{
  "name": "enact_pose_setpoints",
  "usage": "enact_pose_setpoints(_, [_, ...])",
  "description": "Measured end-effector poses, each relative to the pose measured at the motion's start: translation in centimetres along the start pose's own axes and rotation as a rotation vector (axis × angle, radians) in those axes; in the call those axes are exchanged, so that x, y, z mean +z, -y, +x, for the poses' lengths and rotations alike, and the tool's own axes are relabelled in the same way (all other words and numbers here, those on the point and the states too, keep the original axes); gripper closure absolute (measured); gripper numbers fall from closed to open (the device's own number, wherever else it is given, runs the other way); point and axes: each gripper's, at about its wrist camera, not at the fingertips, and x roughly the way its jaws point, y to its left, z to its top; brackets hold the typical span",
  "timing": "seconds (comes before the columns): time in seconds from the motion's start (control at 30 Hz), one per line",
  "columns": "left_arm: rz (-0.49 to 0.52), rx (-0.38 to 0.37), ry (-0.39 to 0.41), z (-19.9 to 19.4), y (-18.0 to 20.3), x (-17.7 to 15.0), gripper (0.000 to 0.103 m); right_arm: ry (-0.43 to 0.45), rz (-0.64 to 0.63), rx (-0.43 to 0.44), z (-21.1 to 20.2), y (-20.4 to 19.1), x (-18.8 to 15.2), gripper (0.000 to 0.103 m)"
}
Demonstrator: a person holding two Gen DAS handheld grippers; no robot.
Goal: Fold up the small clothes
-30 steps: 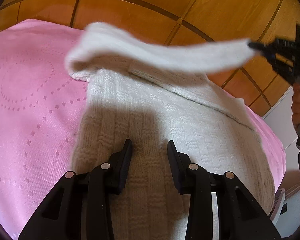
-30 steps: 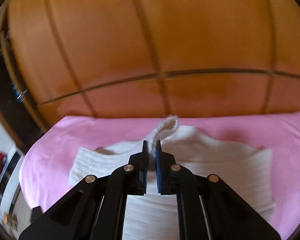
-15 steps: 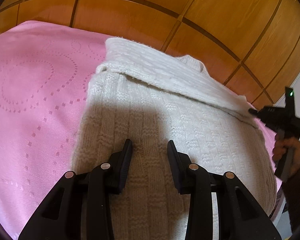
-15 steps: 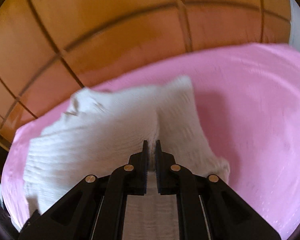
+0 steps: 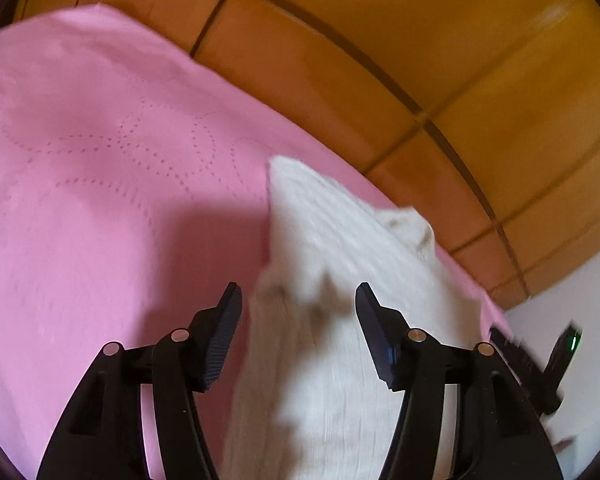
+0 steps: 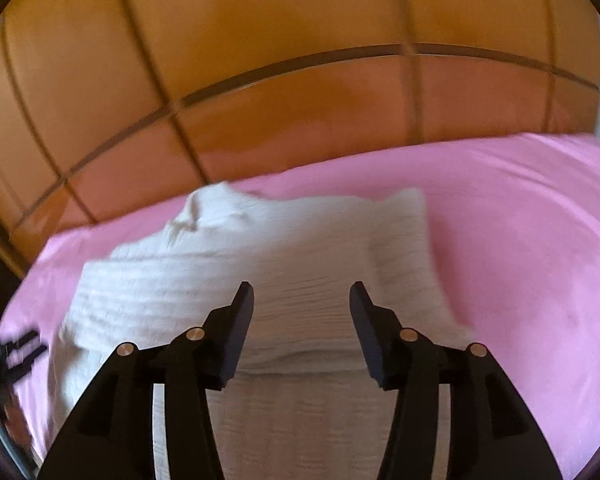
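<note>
A cream knitted sweater [image 6: 260, 256] lies on the pink bedspread [image 6: 520, 240], with one sleeve folded across its body. My right gripper [image 6: 302, 300] is open and empty, just above the sweater's near part. In the left wrist view the sweater [image 5: 340, 280] runs from bottom centre up to the right. My left gripper [image 5: 299, 300] is open and empty over the sweater's left edge. The right gripper also shows in the left wrist view [image 5: 532, 364] at the far right, and the left gripper shows in the right wrist view [image 6: 16, 352] at the far left.
A wooden panelled headboard [image 6: 300, 80] rises behind the bed. The pink bedspread [image 5: 80, 200] spreads wide to the left of the sweater. A white wall [image 5: 588, 300] shows past the bed's right edge.
My right gripper laid the sleeve across the sweater, let go of it and opened. My left gripper opened wider and shifted toward the sweater's left edge.
</note>
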Motion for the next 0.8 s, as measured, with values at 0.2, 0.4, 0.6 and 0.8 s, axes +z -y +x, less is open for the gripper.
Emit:
enact_pose_setpoints(0.2, [-0.098,-0.044,-0.084,4.9,-0.8,4.0,0.046,-0.054,-0.033,-0.049,3.2,-0.8,-0.9,0.048])
enact_pose_setpoints(0.4, [-0.057,-0.031,-0.107,8.5,0.9,5.3,0.090,-0.049,-0.044,-0.057,4.9,-0.6,-1.5,0.043])
enact_pose_setpoints(0.6, [0.278,0.317,-0.034,10.4,4.3,2.3,0.090,-0.035,-0.107,-0.117,5.2,-1.8,-2.3,0.037])
enact_pose_setpoints(0.8, [0.280,0.420,0.016,9.9,4.8,2.1,0.065,-0.035,-0.128,-0.141,5.9,-2.1,-2.4,0.036])
